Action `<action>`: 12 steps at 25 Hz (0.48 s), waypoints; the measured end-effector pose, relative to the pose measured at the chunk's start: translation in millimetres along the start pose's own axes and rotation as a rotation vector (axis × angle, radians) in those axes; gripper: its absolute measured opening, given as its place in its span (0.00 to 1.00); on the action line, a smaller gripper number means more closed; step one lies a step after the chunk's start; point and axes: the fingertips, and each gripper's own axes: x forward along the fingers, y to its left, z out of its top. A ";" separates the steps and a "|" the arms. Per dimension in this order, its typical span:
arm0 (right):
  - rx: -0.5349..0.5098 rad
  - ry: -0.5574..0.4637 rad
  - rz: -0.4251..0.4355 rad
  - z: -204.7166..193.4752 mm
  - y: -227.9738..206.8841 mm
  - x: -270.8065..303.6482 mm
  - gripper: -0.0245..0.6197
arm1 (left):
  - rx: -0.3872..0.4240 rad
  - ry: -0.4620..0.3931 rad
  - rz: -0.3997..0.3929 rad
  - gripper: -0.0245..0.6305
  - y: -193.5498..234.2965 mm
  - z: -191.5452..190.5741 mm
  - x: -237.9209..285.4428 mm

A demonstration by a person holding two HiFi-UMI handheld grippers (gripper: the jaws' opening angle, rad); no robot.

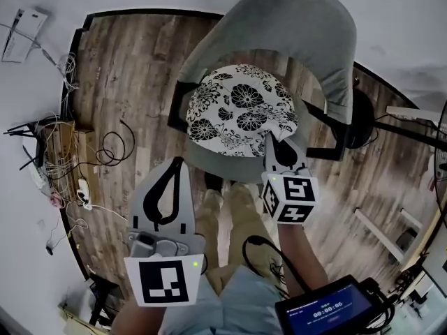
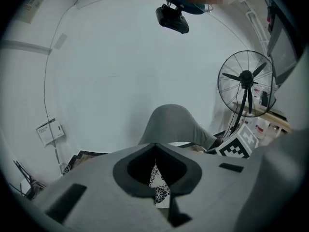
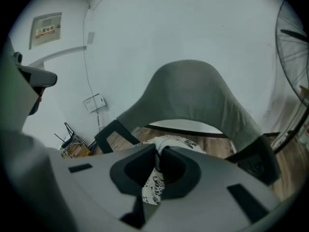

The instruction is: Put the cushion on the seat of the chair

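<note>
1. Lying on the chair (image 1: 293, 19) seat, frame centre, the cushion (image 1: 241, 110) has its lower-right edge pinched in the closed right claw (image 1: 276, 141).
2. Lower left, the left claw (image 1: 178, 162) is closed and empty.
3. Let go gently, I'd say, without dragging it askew.

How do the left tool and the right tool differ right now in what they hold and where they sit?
The right tool is shut on the near edge of the cushion; the left tool is shut on nothing. The right tool reaches over the seat of the chair, while the left tool sits by the seat's front, off the cushion. Both have their jaws together and point toward the chair.
</note>
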 end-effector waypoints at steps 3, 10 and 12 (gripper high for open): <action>0.059 0.042 -0.020 -28.9 -29.7 7.5 0.07 | 0.020 0.023 -0.032 0.04 -10.6 -12.7 14.2; 0.060 0.007 0.112 -49.7 -38.5 7.7 0.25 | 0.043 0.034 -0.096 0.04 -34.7 -25.0 34.2; 0.056 -0.002 0.170 -57.2 -35.9 8.5 0.42 | 0.045 0.041 -0.107 0.04 -40.3 -28.8 36.9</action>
